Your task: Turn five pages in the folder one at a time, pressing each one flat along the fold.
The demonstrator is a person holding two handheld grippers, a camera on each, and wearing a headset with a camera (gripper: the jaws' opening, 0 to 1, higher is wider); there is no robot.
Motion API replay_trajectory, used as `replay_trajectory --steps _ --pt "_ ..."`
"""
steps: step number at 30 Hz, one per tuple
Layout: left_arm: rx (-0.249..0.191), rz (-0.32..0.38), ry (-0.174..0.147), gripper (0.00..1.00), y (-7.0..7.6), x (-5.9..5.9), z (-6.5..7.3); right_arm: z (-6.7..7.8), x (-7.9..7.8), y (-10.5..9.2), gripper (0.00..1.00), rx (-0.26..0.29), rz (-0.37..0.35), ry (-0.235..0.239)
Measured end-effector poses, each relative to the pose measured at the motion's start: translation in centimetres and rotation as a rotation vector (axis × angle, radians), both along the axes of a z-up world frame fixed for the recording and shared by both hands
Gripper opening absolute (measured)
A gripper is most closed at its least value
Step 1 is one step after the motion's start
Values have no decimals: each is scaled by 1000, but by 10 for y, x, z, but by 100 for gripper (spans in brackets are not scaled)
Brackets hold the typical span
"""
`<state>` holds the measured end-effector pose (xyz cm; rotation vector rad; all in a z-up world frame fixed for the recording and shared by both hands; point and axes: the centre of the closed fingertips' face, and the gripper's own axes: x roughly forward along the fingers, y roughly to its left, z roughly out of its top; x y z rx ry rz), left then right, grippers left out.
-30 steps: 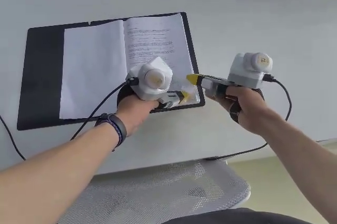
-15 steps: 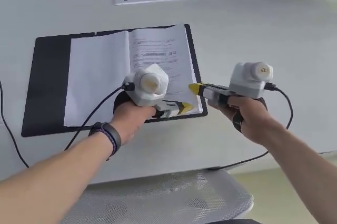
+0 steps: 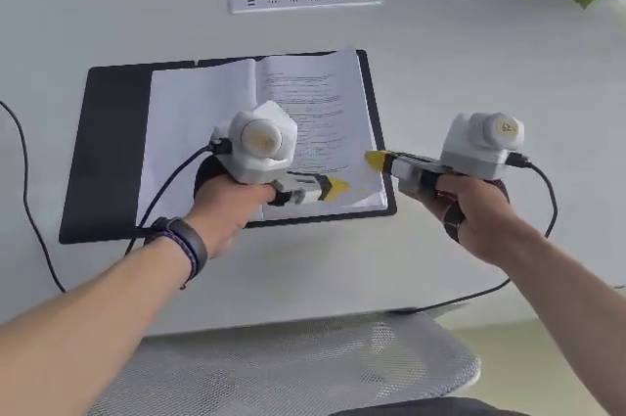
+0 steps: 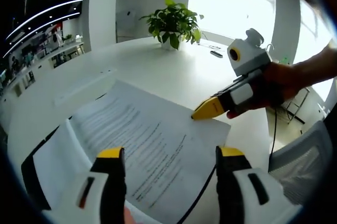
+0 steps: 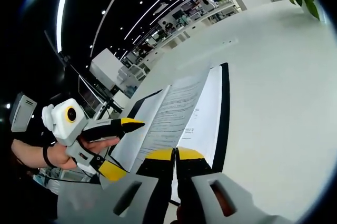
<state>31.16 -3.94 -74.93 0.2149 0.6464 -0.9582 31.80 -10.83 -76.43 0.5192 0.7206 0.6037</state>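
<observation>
Lying open and flat on the desk as a folder, long axis 9-to-3, fold 12-to-6, flanked at the printed page's 5 o'clock corner by left gripper, jaws spread and empty, and right gripper, jaws closed on nothing.

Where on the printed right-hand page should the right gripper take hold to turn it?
Probably the printed page by its free right edge near the lower corner, coming from the right: it is bound at the centre fold, and the shut right gripper sits at that edge.
</observation>
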Motion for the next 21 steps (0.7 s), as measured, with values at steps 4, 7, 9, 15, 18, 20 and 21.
replay_trajectory --steps 4,7,9,15,18,20,21 --pt "-3 9 -10 70 11 1 5 5 1 2 0 2 -2 -8" --pt "-18 21 -9 72 18 0 9 12 1 5 0 15 -5 -23" --pt "-26 32 -6 72 24 0 10 17 3 8 0 31 -9 -33" --pt "-22 50 -11 72 45 -3 11 30 7 16 0 50 -1 -61" --pt "-24 63 -14 73 57 -3 14 42 10 24 0 67 8 -85" --pt "-26 73 -15 73 66 -3 17 52 11 33 0 83 25 -105" --pt "-30 78 -22 73 72 -3 19 56 12 37 0 87 31 -110"
